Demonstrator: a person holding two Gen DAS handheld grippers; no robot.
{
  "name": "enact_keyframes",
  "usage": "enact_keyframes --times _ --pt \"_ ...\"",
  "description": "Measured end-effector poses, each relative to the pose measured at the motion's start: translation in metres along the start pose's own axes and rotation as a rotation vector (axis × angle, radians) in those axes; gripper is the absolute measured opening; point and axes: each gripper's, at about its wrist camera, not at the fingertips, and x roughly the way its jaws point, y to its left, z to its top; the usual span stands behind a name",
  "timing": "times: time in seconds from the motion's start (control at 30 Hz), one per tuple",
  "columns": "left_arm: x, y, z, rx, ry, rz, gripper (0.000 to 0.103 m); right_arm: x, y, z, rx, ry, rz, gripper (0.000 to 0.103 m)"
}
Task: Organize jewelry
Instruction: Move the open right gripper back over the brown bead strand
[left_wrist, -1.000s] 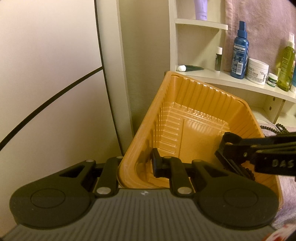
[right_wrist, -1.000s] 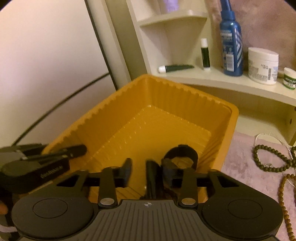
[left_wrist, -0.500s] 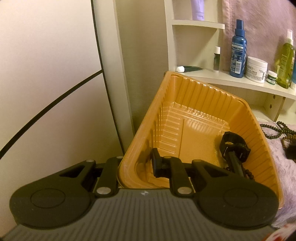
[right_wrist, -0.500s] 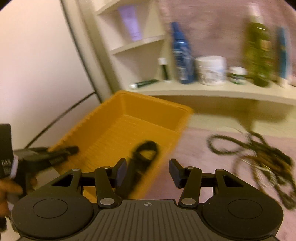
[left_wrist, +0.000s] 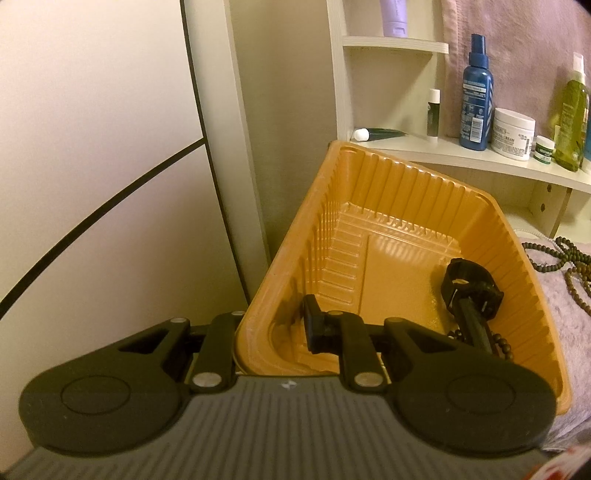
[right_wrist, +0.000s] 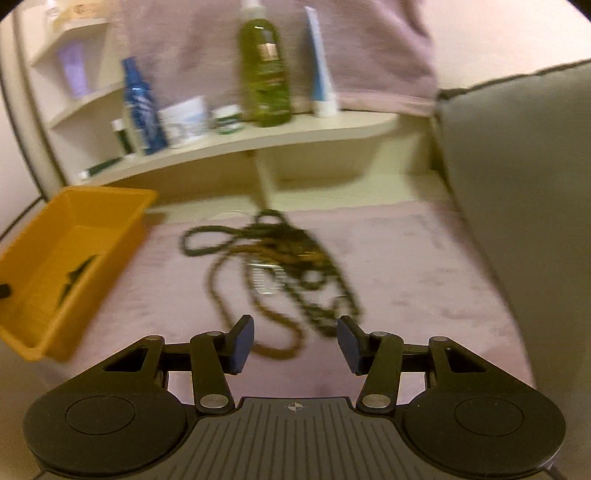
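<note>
With the left gripper (left_wrist: 275, 334) clamped on the near-left rim of the orange tray (left_wrist: 369, 177), the right gripper (right_wrist: 295, 345), fingers wide and empty, should settle above the tangled bead necklaces (right_wrist: 280, 266) mid-cloth and pinch one outlying loop, not the whole knot.

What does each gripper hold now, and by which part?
The left gripper is shut on the orange tray, clamping its near rim at the corner. The right gripper is open and holds nothing; the beaded necklaces lie ahead.
</note>
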Motion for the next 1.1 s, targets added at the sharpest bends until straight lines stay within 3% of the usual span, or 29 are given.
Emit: enact_keyframes --times 0.23,0.37,0.77,0.97,1.1 --pt "0.000 0.000 0.000 0.002 0.001 0.000 0.017 0.009 -0.004 0.013 -0.049 -0.027 0.005 0.051" --pt "0.000 0.000 0.000 0.004 0.001 0.001 0.017 0.019 0.010 0.019 -0.085 -0.039 0.054 0.051" --pt "0.001 0.000 -0.003 0.003 0.011 -0.006 0.017 0.050 0.037 0.010 -0.213 0.059 0.155 0.050" --pt "0.000 0.000 -0.003 0.003 0.010 -0.006 0.017 0.070 0.039 0.015 -0.188 0.089 0.186 0.050" --pt "0.000 0.000 -0.003 0.003 0.011 -0.005 0.016 0.066 0.053 0.011 -0.235 0.106 0.265 0.049"
